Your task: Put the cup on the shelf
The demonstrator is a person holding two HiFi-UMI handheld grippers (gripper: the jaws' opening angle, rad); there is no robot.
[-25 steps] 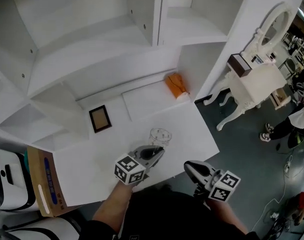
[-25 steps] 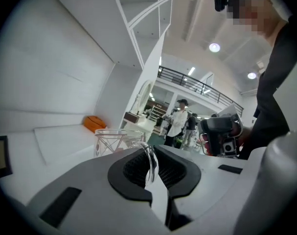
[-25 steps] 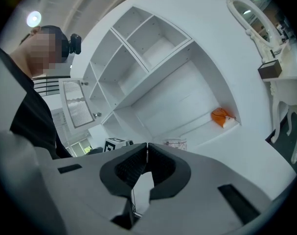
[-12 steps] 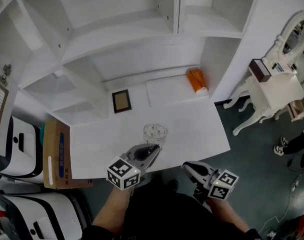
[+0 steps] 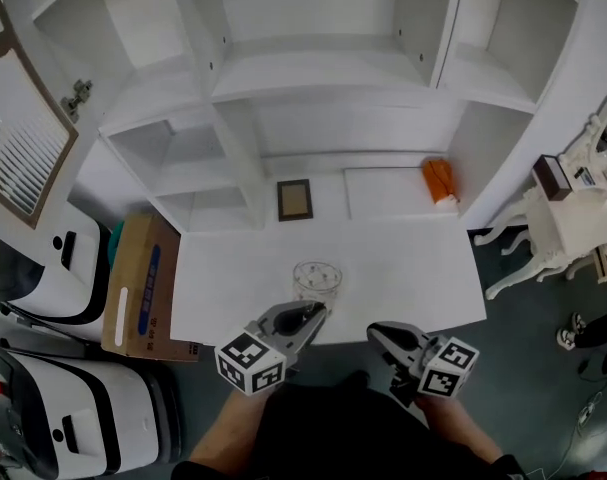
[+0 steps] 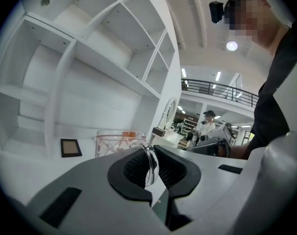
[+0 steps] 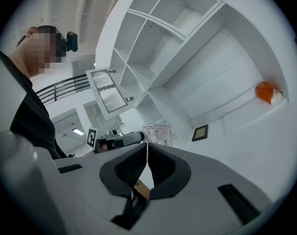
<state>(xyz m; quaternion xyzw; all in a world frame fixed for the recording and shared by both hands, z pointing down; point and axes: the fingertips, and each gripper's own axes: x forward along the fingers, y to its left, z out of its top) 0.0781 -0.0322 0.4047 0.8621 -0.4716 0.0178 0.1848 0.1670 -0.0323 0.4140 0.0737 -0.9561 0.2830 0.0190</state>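
White shelves (image 5: 323, 73) have swung fuller into view as left tongs (image 5: 311, 313) pinch the slim handle (image 6: 149, 163) of the clear patterned glass cup (image 5: 316, 277) near the white tabletop's (image 5: 403, 268) front edge; right tongs (image 5: 381, 335) closed, empty. Likely light, slippery, fragile.

cup (image 5: 316, 278) — clear patterned glass | upright, near table (image 5: 413, 268) front edge | handle in left gripper (image 5: 312, 314) | shelf (image 5: 313, 73) — white

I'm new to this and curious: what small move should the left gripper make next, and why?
Probably lift the cup upward: the left gripper is shut on its handle, it is down at the table, and the shelves stand higher.
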